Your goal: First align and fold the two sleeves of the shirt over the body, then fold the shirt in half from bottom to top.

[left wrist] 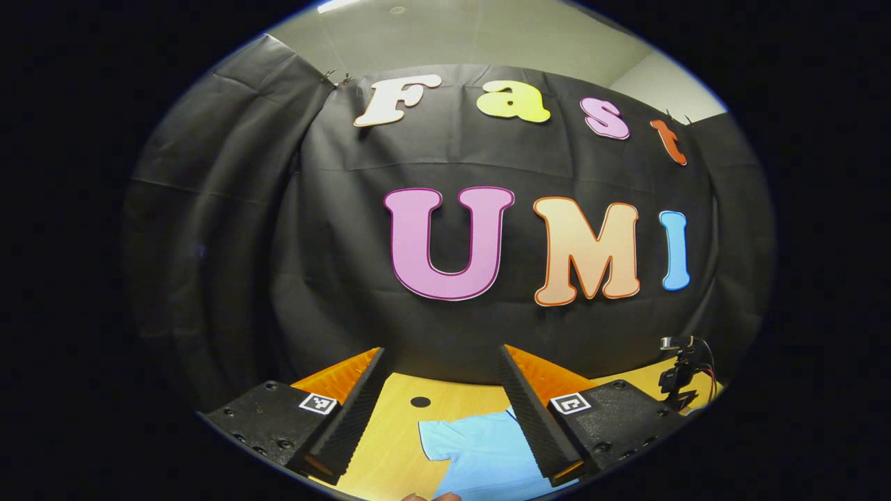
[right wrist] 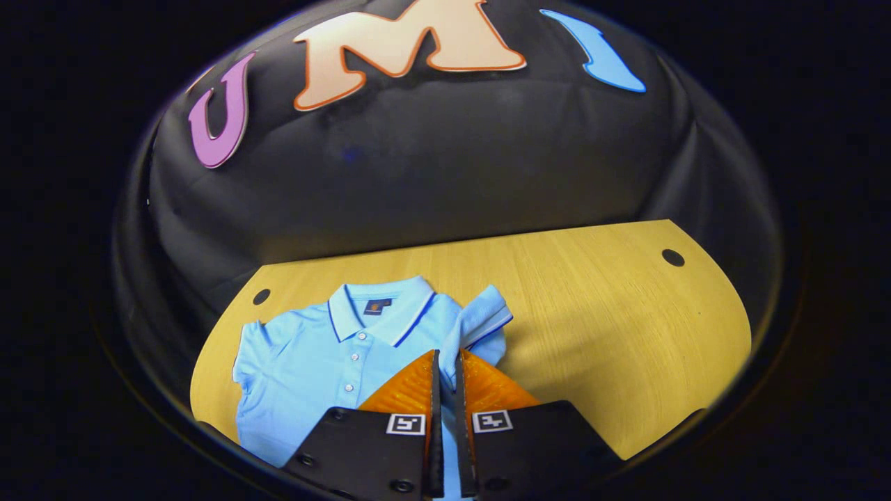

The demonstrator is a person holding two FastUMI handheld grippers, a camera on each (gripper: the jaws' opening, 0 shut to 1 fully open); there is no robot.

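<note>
A light blue polo shirt (right wrist: 327,369) is seen lying front-up on the wooden worktop (right wrist: 612,327), collar toward the booth wall, buttons and placket showing. In the right gripper view the right gripper (right wrist: 445,365) is held low over the shirt's side, its fingers nearly pressed together, with a thin strip of blue fabric seen in the narrow gap. Whether both fingers actually press on that cloth cannot be told.

The sleeve (right wrist: 484,320) on that side is bunched and lifted inward against the body, its striped cuff turned up. This is judged to fit a sleeve being drawn over the body, which would explain the grip at the shoulder seam. The opposite sleeve (right wrist: 254,348) is seen lying flat and spread outward. The lower hem is hidden behind the gripper body, so the bottom-to-top fold cannot be assessed.

In the left gripper view the left gripper (left wrist: 442,379) is held raised, fingers spread wide with nothing between them. Part of the shirt (left wrist: 480,452) is seen below.

Fabric is a soft knit with dark piping on collar and cuff. The worktop is smooth grained wood with round holes near its corners. A small clamped camera (left wrist: 679,372) stands at the worktop's edge.
</note>
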